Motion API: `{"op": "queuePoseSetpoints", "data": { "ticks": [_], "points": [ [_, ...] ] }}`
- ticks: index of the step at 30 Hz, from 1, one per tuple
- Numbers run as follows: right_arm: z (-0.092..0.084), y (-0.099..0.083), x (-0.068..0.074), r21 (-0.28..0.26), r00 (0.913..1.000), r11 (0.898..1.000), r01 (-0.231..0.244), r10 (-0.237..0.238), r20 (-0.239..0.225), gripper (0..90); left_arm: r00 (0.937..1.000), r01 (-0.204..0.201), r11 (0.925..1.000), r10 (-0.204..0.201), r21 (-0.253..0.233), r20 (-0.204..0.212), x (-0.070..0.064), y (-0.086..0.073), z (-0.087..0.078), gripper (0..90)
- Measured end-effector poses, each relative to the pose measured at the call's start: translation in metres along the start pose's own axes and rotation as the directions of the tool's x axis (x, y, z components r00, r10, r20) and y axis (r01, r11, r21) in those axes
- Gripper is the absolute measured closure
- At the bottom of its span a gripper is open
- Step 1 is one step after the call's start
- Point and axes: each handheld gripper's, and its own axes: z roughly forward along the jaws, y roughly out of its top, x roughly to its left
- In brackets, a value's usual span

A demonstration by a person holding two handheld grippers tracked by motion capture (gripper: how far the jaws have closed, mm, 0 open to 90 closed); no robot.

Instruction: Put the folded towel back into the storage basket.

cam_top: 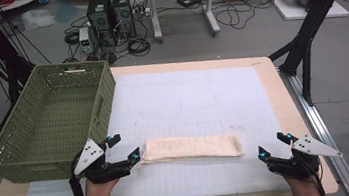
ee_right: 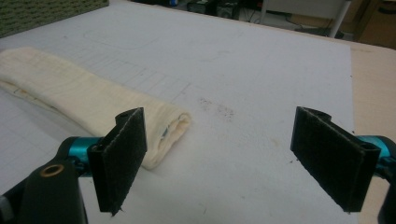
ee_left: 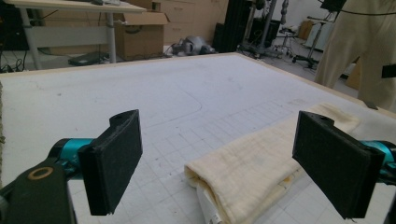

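Two claws: both stand with jaws apart and hold nothing; the left claw [cam_top: 121,149] sits at 7 o'clock on the surface [cam_top: 270,73], the right claw [cam_top: 273,148] at 5 o'clock.
Cloth: a folded cream towel [cam_top: 192,148] lies flat as a long strip at 6 o'clock, between the two claws.
Left end: in the left gripper view the towel's near end lies between the open jaws, low and forward; no pad looks to be touching it.
Right end: the right claw is near the towel's other end but apart from it, with bare mat between.
Step in hand: judged as the approach before a grasp, one claw to each end.
Next move: likely calls for each claw to close in on its end and pinch all layers together, so the fold doesn't slip open.
Towel material: soft, ribbed weave, limp, with layered rolled edges showing at both ends.
Mat: a white gridded sheet [cam_top: 202,94], smooth, faintly stained.
Basket: an olive woven-plastic basket [cam_top: 9,161], rectangular and empty, at 10 o'clock.
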Motion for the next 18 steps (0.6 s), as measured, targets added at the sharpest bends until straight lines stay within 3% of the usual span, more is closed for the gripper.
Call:
{"op": "queuePoseSetpoints", "data": {
  "ticks": [4,10,14,18],
  "points": [
    [-0.001,0.000,0.000,-0.003,1.0000,1.000,-0.002,0.002,0.001,17.1,1.0000,-0.007,1.0000,0.007,0.002,0.006,-0.001,0.000,0.000,16.9],
    [-0.001,-0.002,-0.003,-0.011,1.0000,1.000,-0.007,0.007,-0.005,17.1,0.9998,0.019,0.9998,-0.019,0.003,-0.001,-0.002,0.000,0.006,16.9],
    [-0.002,-0.004,-0.005,-0.006,0.9999,1.000,-0.011,0.011,-0.002,17.1,1.0000,-0.001,0.9997,0.001,0.022,0.002,-0.001,-0.002,0.010,16.9],
    [-0.003,-0.004,-0.007,-0.012,0.9999,1.000,-0.010,0.010,0.004,17.1,1.0000,0.009,0.9995,-0.009,0.031,-0.002,0.000,-0.003,0.011,16.8]
  ]
}}
